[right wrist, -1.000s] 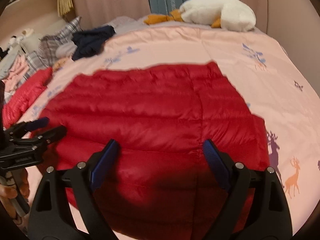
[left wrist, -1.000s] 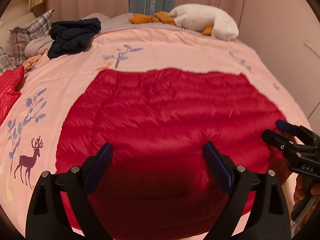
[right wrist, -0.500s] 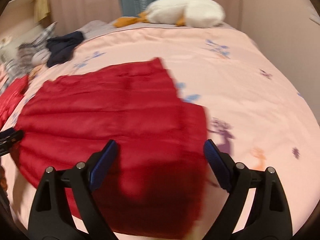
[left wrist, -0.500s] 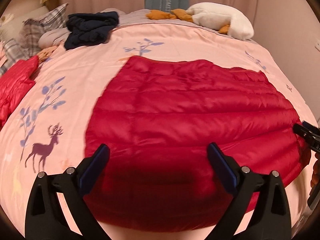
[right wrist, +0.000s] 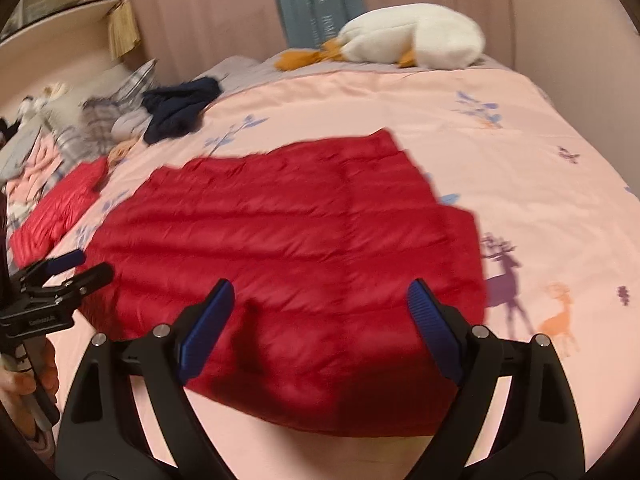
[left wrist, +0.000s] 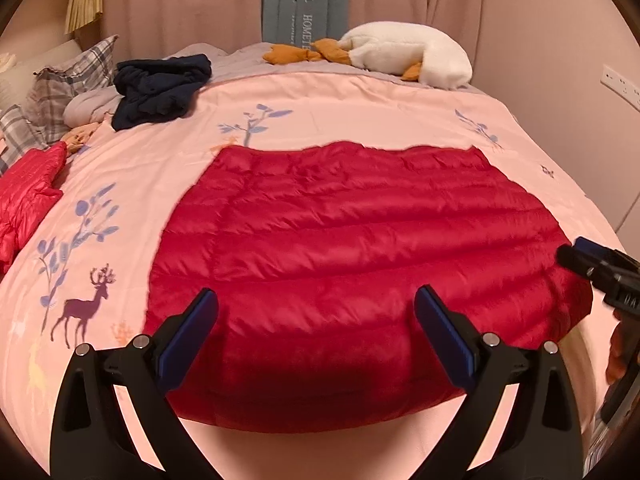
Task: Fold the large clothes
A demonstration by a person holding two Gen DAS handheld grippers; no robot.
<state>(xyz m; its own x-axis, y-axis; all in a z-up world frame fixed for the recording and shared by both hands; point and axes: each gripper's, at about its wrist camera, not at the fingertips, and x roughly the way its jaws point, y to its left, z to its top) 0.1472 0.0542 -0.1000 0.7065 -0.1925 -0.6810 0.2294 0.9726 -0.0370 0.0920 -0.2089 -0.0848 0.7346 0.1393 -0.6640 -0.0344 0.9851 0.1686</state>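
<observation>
Both wrist views, one instant. The red quilted down garment (left wrist: pixel 360 264) lies spread flat as a rough rectangle in the middle of the pink printed bedcover (left wrist: pixel 360 104), its near edge close to the near side of the bed. I hold the left gripper (left wrist: pixel 316 334) above that near edge with its blue-padded fingers spread wide and nothing between them; the right gripper (right wrist: pixel 320 320) hangs over the near right part of the garment, fingers likewise wide apart and empty. Each gripper also shows at the margin of the other's view.

Step in hand, as I judge it: taking hold for the next fold. To do it well I would bring each gripper down on one near corner, pinch through every layer of the padding, lift both corners together and level, and lay them on the far edge so the seams line up.

Materials: the shell is glossy and slippery, stitched in horizontal baffles that puff between seams; it will likely spring back and slide, so a deep bite seems wiser than a tip pinch. The bedcover is smooth and matte, printed with blue branches and deer. A second red quilted piece (left wrist: pixel 28 196) lies at the left edge, a crumpled dark navy garment (left wrist: pixel 160 92) and a white plush goose (left wrist: pixel 404 56) lie at the far side.
</observation>
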